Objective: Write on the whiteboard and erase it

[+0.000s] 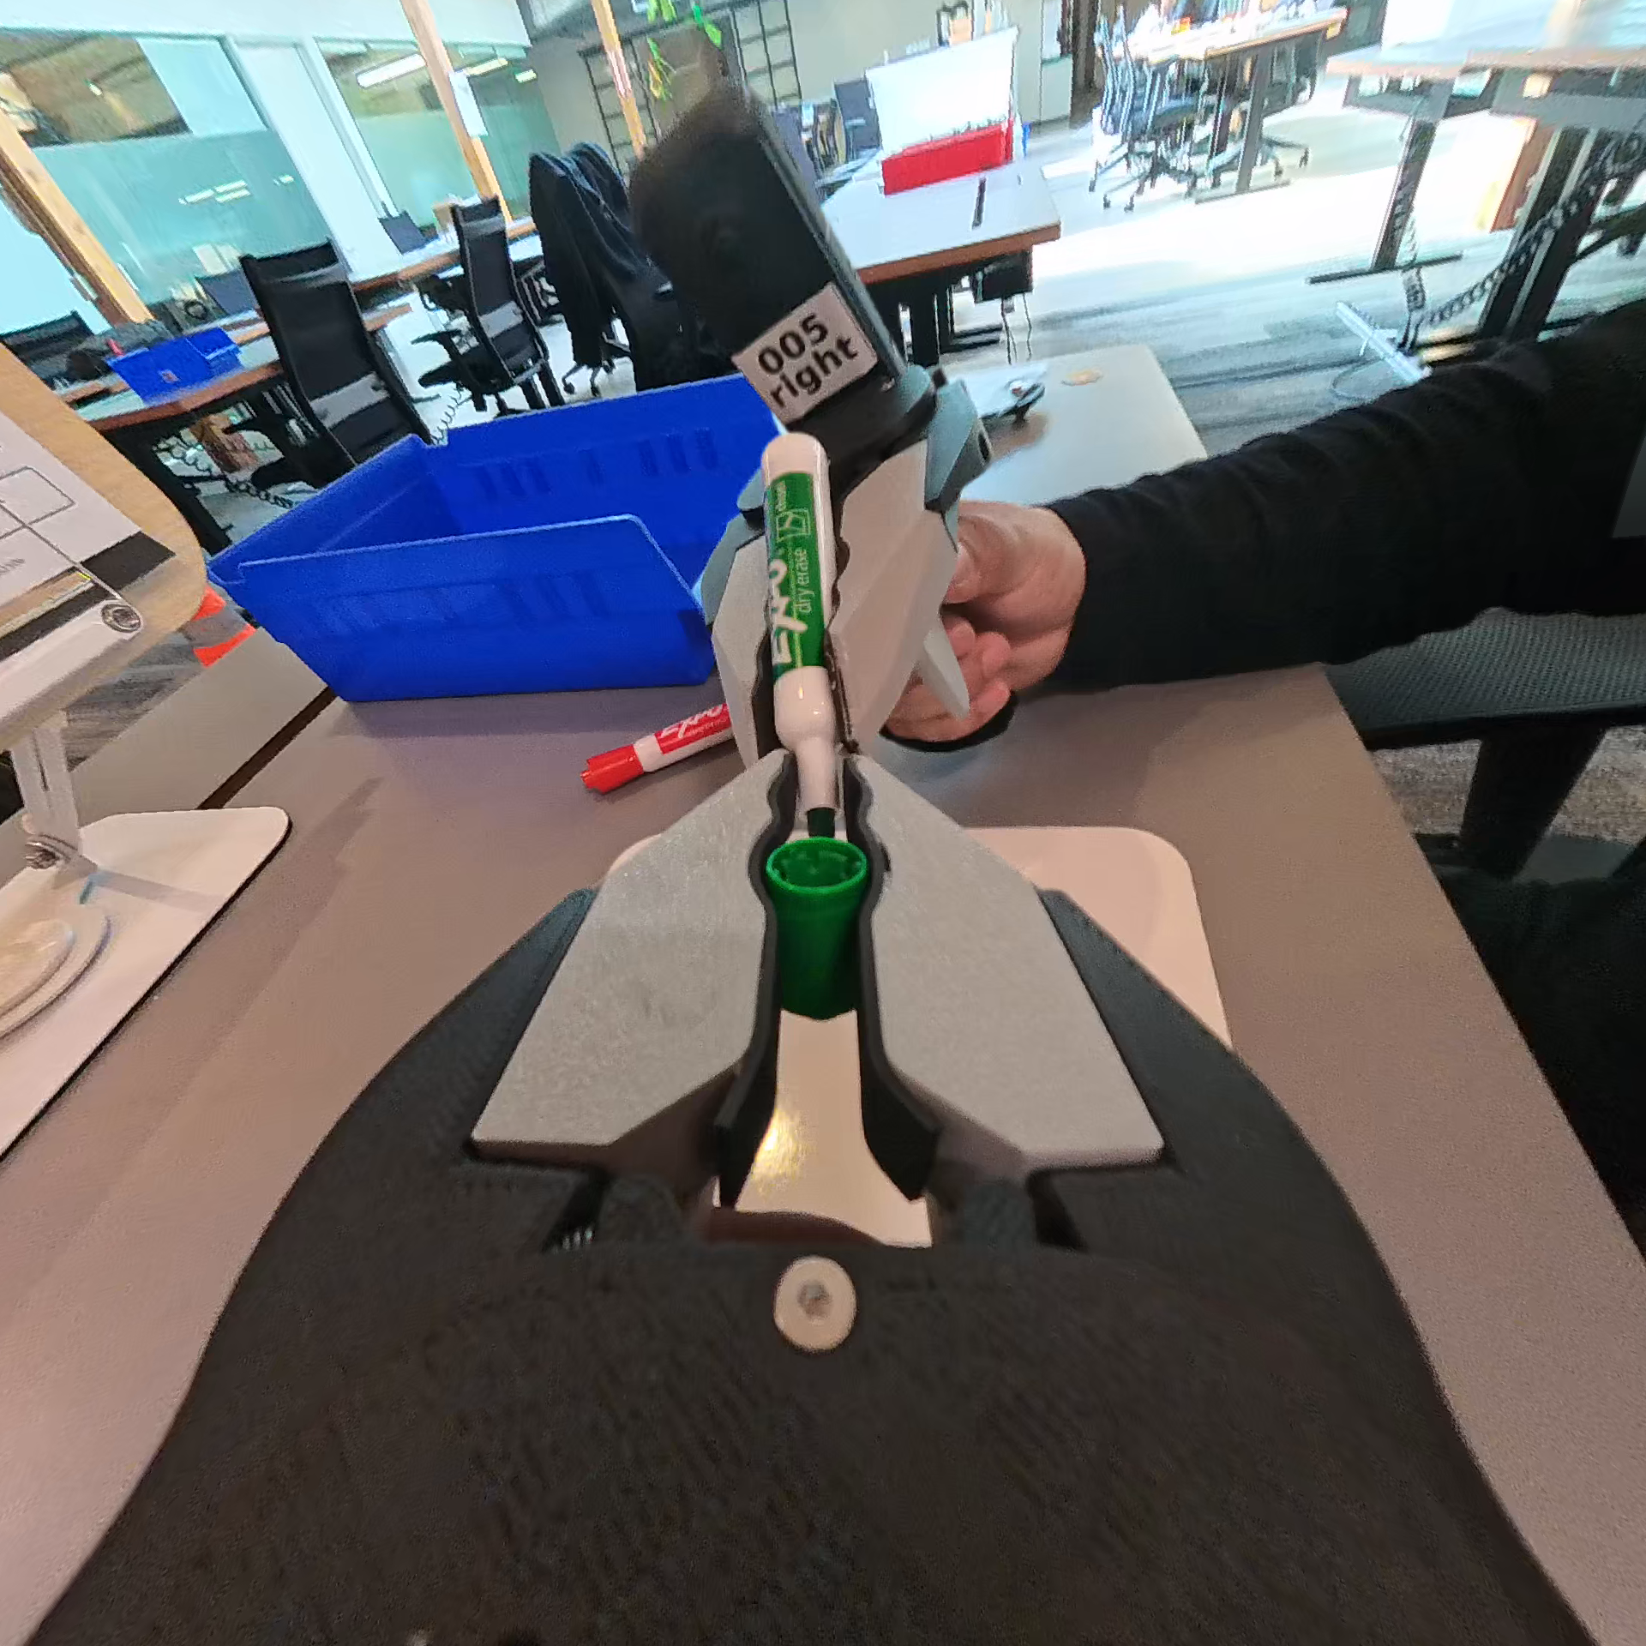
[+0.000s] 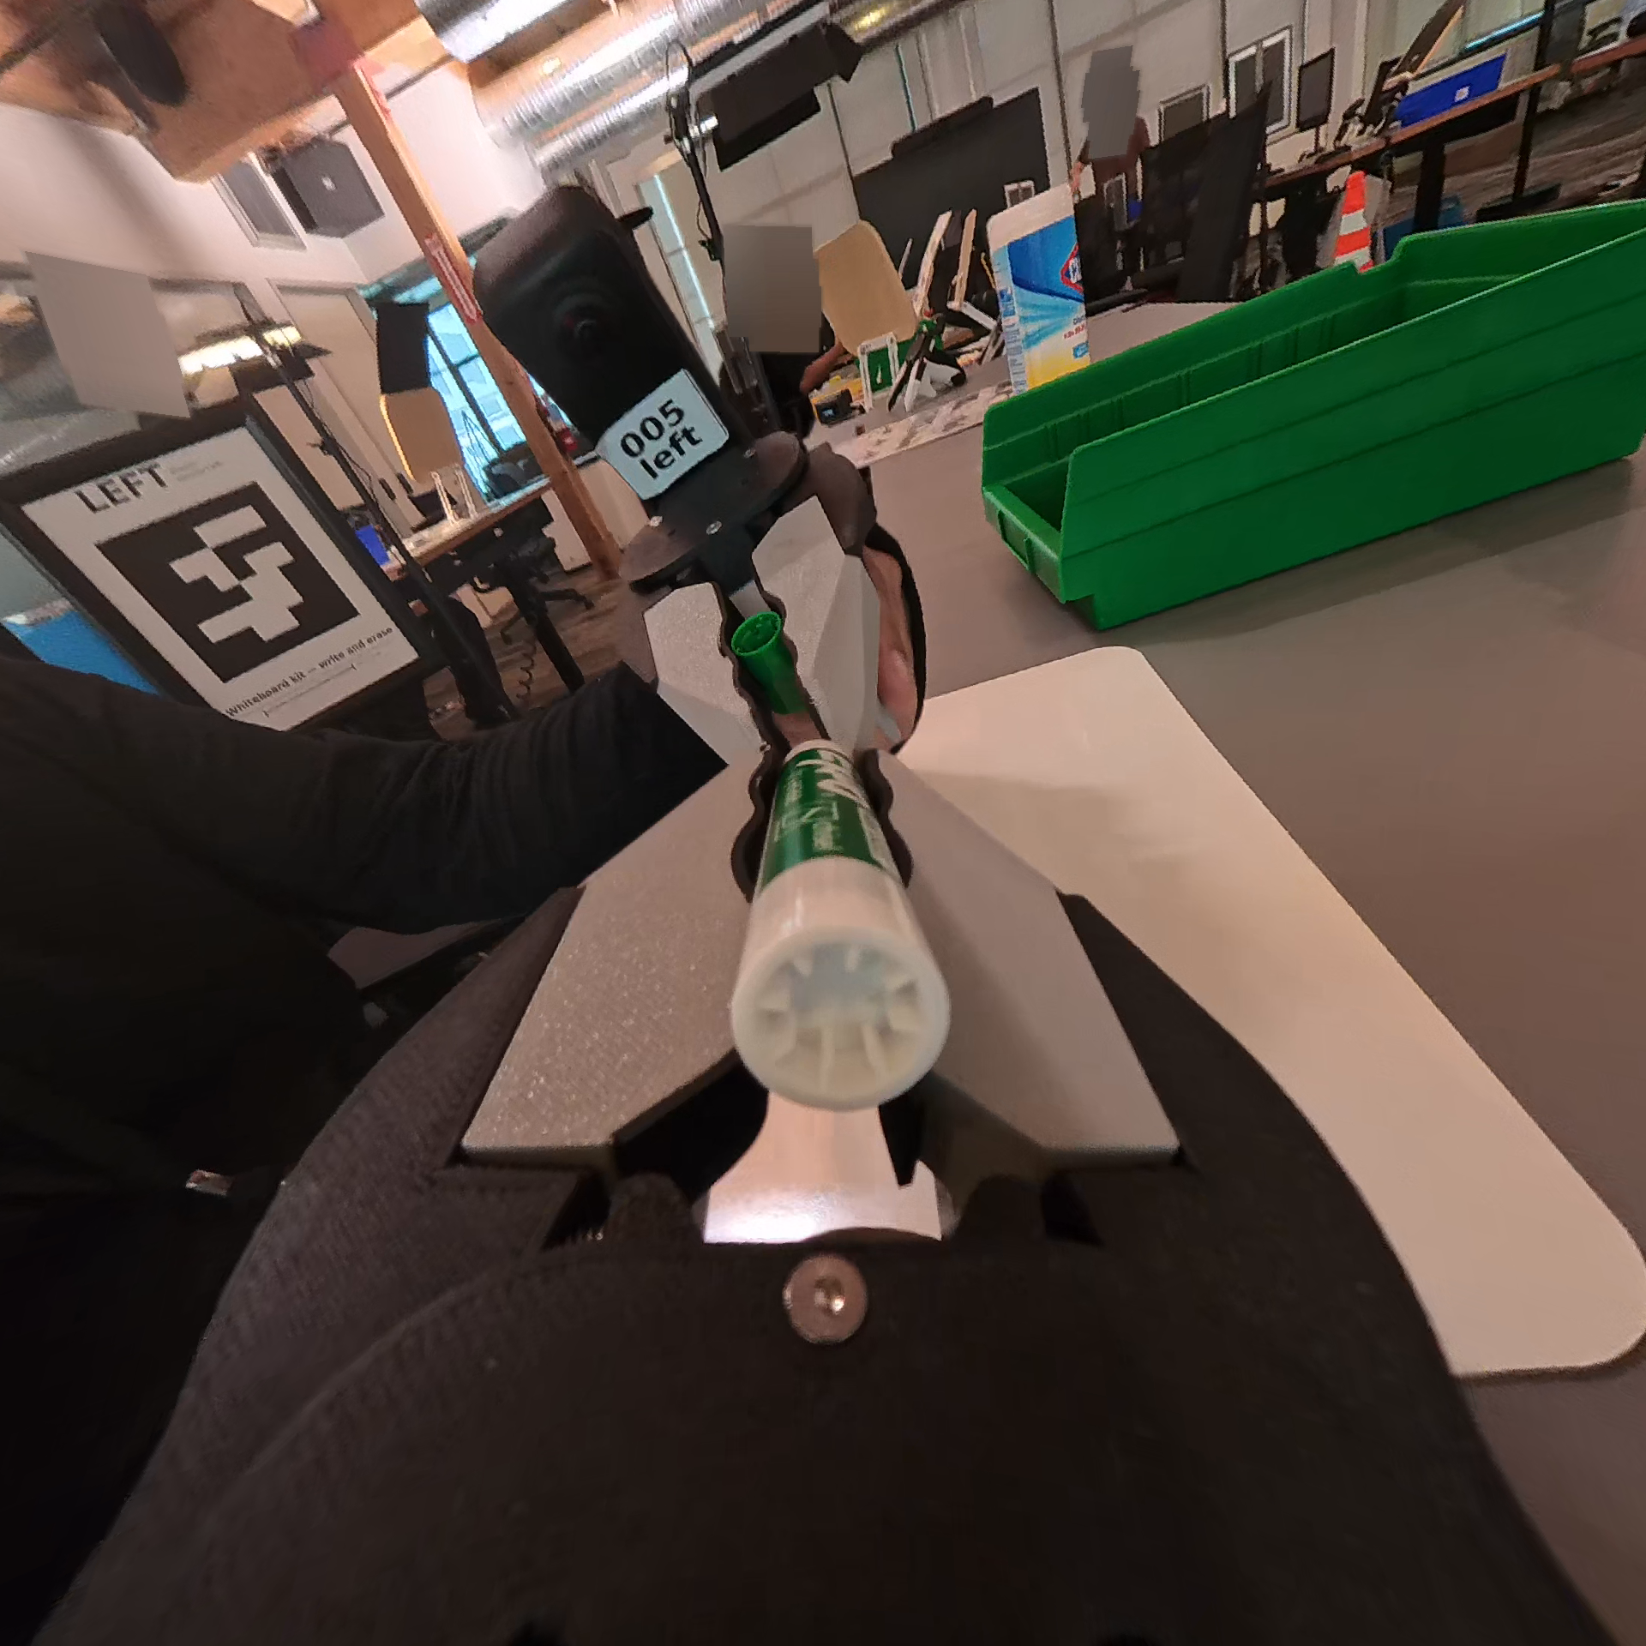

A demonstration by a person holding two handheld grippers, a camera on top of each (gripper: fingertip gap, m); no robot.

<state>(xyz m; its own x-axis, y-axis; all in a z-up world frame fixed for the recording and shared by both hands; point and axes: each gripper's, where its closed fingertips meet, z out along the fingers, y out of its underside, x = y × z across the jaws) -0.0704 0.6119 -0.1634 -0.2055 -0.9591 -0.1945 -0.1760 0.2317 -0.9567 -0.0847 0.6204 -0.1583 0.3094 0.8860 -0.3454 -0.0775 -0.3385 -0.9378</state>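
A flat white rounded-corner whiteboard (image 2: 1158,891) lies on the grey table (image 1: 1336,980), and everything else sits around it. Beyond it stands a blue plastic bin (image 1: 499,570). Above the board, the left gripper (image 1: 815,793) is clamped on a green marker cap (image 1: 815,935), the right gripper (image 2: 815,757) on a green-and-white dry-erase marker (image 1: 797,588), its bare tip just at the cap's mouth. A red marker (image 1: 659,744) lies beside the bin.
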